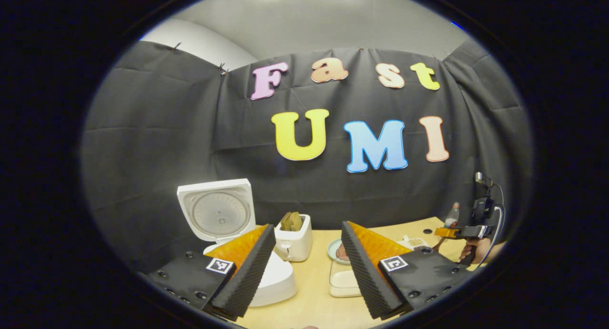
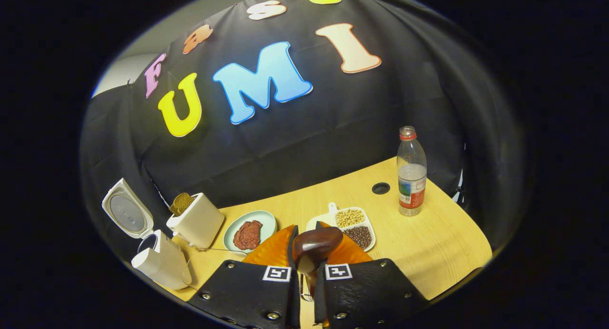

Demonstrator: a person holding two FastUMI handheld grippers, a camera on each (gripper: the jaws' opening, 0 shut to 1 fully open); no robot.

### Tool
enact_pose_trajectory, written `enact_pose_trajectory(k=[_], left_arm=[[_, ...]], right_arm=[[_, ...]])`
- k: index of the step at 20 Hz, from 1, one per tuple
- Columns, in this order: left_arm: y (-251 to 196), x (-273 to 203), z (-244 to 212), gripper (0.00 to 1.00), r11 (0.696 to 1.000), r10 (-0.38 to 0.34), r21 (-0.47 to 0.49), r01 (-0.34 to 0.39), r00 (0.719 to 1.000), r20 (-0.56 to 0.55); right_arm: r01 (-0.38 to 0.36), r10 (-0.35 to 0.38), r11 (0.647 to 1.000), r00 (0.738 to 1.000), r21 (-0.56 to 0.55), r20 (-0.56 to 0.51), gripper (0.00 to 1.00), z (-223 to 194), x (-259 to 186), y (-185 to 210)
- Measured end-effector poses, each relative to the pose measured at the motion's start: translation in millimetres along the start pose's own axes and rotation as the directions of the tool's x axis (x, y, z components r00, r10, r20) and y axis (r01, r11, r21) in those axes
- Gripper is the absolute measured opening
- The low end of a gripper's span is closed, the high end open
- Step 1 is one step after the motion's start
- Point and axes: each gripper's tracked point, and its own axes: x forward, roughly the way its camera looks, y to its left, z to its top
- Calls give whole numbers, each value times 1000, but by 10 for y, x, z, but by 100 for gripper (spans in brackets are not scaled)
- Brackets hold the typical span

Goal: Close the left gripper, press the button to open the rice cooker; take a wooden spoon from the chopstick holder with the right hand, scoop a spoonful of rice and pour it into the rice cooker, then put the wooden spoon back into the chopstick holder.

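I see my left tongs (image 1: 308, 267) spread wide above the bench (image 1: 311, 276), the cooker (image 1: 228, 224) open behind, the right tongs (image 1: 447, 232) far off.

rice cooker (image 1: 223, 224): white, lid up | wooden spoon (image 2: 316, 246): dark, bowl upward

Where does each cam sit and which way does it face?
Left gripper view: rides the left tool, low over the table, facing the back wall; its two fingers spread wide, open cooker and toaster ahead; far right, the right tool and a hand.
Right gripper view: rides the right tool, higher, tilted down at the table; its fingers shut on the spoon; bottle to the right.
Shared: cooker, toaster, meat plate, table.
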Motion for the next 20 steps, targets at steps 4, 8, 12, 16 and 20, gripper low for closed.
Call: enact_pose_trajectory(k=[4, 8, 12, 16, 20], left_arm=[[-24, -27, -27, 99, 999, -36, 19, 36, 999, 31], [25, -59, -148, 94, 998, -68, 3, 68, 997, 35], [224, -69, -232, 96, 996, -81, -21, 82, 996, 31], [475, -99, -358, 93, 995, -79, -57, 81, 996, 30], [752, -131, -558, 94, 997, -60, -53, 59, 998, -14]], right_arm=[[-97, 95, 995, 993, 22, 76, 12, 435, -348, 509], [-180, 180, 984, 982, -11, 59, 12, 361, -330, 1166], [-190, 189, 974, 982, -120, -24, 12, -175, -9, 1619], [-136, 124, 969, 990, -206, -71, 12, -629, 366, 1718], [-87, 62, 961, 993, -262, -100, 12, -944, 624, 1786]])
